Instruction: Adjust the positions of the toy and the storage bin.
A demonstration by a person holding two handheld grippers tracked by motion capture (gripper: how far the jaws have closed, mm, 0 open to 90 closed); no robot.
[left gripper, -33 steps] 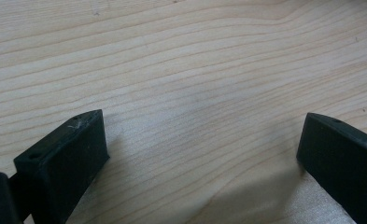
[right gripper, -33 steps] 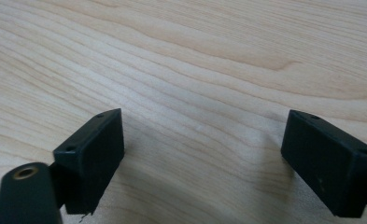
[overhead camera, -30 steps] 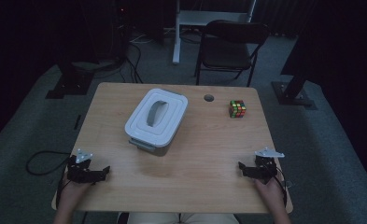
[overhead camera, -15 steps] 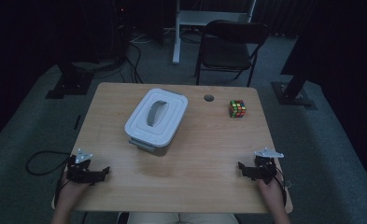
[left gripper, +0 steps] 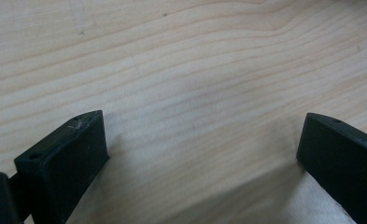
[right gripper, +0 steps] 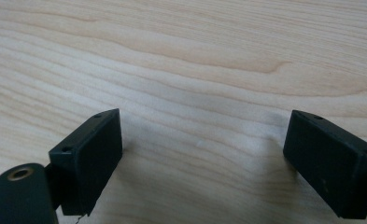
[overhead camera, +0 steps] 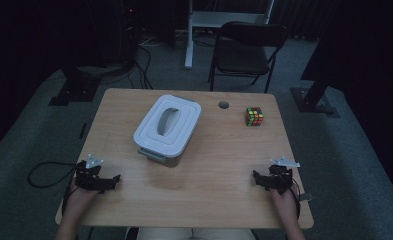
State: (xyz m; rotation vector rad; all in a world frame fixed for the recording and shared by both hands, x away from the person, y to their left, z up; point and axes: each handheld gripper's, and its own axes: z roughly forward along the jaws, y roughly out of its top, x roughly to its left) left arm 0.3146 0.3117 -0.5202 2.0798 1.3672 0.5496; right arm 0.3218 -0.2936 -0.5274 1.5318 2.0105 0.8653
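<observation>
On the near left corner of the table, left gripper rests flat on the wood, hand behind it, jaws spread wide with nothing between them; the left gripper view confirms bare wood grain between the two black jaws. Cable trails off the left edge to the floor.

Left of centre, toward the far side: white lidded box, lid on, grey handle lying in the lid's recess. Box sits skewed, its long axis running from near-left to far-right, the handle along the same line. A latch tab shows on the near short end.

Key relation: box lies ahead of and to the right of the left gripper, well apart from it, nothing in the way. Left gripper is clearly the nearer one; from the right gripper the box is far-left across open table. My guess is the left hand goes first, reaching forward and inward for the near end or the handle, wrist turned to match the skew.

Right of the box: small round hole in the tabletop, then a colour cube near the far right edge, apart from everything.

Near right corner: right gripper, also flat on the table, jaws wide and empty, bare wood between them in the right gripper view.

Nothing is gripped yet.
</observation>
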